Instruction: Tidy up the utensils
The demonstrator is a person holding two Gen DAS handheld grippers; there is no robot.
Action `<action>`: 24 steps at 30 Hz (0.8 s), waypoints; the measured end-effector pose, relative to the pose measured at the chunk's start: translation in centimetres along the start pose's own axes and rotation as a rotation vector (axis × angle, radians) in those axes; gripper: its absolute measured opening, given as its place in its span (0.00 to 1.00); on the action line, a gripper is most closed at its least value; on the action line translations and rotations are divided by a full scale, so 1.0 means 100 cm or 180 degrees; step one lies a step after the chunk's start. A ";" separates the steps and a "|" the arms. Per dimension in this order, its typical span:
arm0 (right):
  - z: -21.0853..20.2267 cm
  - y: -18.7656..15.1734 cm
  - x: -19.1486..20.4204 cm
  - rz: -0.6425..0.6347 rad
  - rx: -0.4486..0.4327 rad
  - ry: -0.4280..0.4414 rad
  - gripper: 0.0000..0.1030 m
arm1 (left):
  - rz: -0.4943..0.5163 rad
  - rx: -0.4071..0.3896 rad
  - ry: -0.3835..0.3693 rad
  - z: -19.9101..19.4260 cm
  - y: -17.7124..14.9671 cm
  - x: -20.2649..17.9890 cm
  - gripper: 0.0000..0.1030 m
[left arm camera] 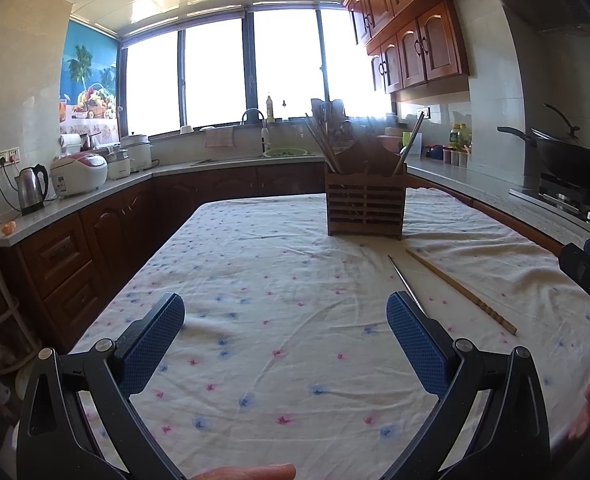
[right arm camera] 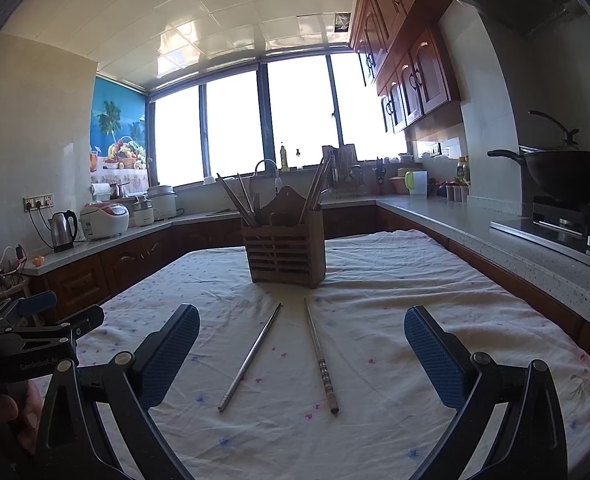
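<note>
A slatted wooden utensil holder (left arm camera: 365, 208) stands on the floral tablecloth (left arm camera: 255, 280), with several chopsticks leaning in its compartments; it shows in the right wrist view (right arm camera: 285, 254) too. Two loose chopsticks lie in front of it: a metal chopstick (right arm camera: 251, 356) (left arm camera: 405, 282) and a wooden chopstick (right arm camera: 321, 360) (left arm camera: 459, 290). My left gripper (left arm camera: 285, 314) is open and empty, left of both. My right gripper (right arm camera: 301, 326) is open and empty, with both chopsticks lying between its fingers on the cloth. The right gripper's body shows at the left wrist view's right edge.
The table is ringed by kitchen counters. A kettle (left arm camera: 33, 190) and rice cookers (left arm camera: 79, 174) stand on the left counter, a sink (left arm camera: 255, 156) at the back, a black wok (right arm camera: 567, 174) on the stove at right.
</note>
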State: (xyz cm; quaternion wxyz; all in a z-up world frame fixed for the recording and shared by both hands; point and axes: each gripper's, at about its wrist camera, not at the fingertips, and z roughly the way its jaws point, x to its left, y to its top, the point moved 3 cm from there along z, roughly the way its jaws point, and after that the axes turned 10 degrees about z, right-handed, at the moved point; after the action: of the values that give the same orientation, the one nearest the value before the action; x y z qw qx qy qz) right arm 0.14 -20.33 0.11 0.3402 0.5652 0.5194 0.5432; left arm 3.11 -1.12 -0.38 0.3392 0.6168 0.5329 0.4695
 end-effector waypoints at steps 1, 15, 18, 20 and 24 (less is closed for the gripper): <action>0.000 0.000 0.000 0.0000 0.0001 0.0000 1.00 | 0.0001 -0.0001 -0.0006 0.000 0.001 0.000 1.00; 0.002 0.001 -0.002 0.0023 0.0021 0.0020 1.00 | 0.0018 0.0034 -0.0017 0.002 0.000 -0.001 1.00; 0.001 0.001 -0.003 0.0028 0.0022 0.0021 1.00 | 0.0015 0.0051 -0.0028 0.003 0.000 -0.001 1.00; 0.001 0.001 -0.003 0.0030 0.0024 0.0024 1.00 | 0.0007 0.0049 -0.0030 0.003 0.000 0.000 1.00; 0.001 0.001 -0.002 0.0027 0.0021 0.0022 1.00 | 0.0024 0.0034 -0.0039 0.002 0.001 0.000 1.00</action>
State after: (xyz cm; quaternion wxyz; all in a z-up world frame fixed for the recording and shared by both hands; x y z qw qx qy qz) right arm 0.31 -20.56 0.15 0.3342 0.5666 0.5200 0.5449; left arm 3.28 -1.16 -0.37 0.3375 0.6234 0.5311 0.4642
